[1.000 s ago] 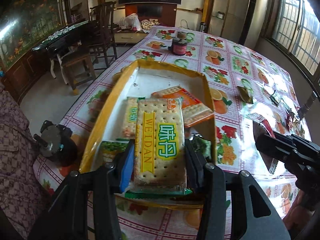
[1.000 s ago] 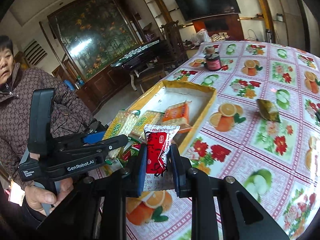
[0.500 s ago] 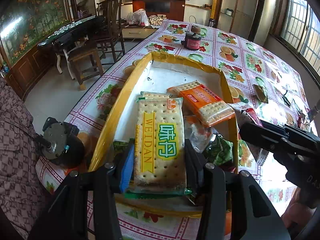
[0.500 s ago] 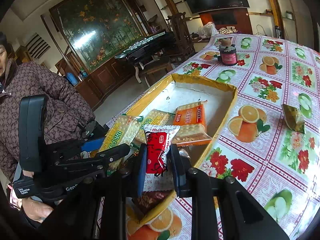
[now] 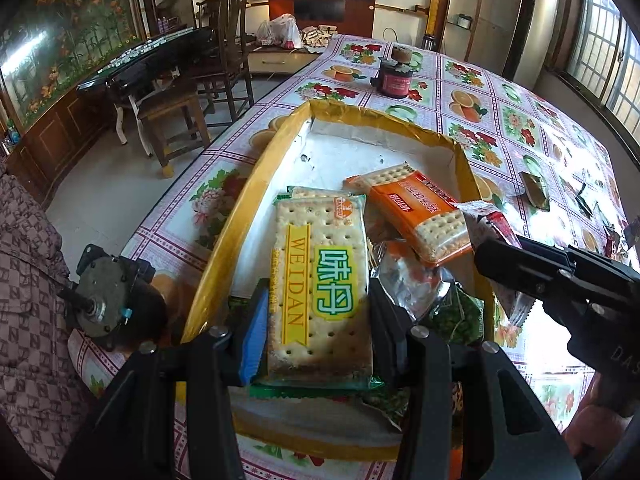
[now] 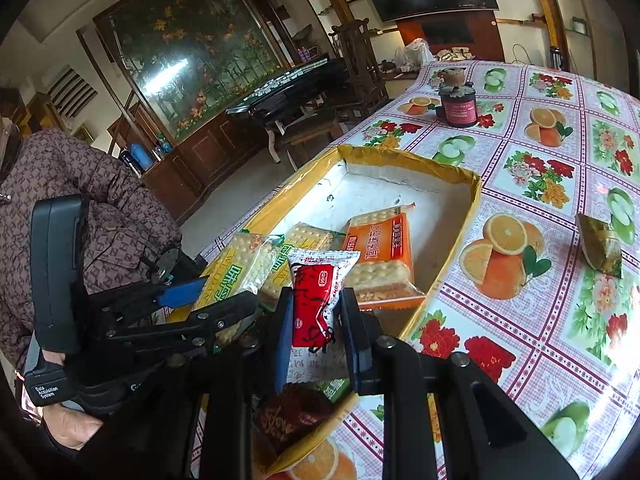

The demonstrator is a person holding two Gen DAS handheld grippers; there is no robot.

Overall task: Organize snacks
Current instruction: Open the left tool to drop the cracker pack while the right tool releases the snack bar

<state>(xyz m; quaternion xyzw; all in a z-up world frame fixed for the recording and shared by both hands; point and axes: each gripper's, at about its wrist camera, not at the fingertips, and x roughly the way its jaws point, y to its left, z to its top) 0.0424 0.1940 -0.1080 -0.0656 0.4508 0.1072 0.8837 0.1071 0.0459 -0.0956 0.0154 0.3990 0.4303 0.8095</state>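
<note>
My left gripper is shut on a yellow-labelled WEIDAN cracker pack and holds it over the near end of the yellow-rimmed tray. My right gripper is shut on a red-and-white snack packet, held above the tray's near right rim. In the tray lie an orange cracker pack, another WEIDAN pack and several small wrapped snacks. The left gripper with its pack shows in the right wrist view. The right gripper shows in the left wrist view.
A dark jar stands at the far end of the fruit-print tablecloth. A green-gold packet lies on the table right of the tray. A small motor sits at the table's left edge. Chairs and a black table stand off left.
Both grippers have moved forward over the tray with their packs still held. The right gripper has come in over the tray's right rim, closer to the left one.
</note>
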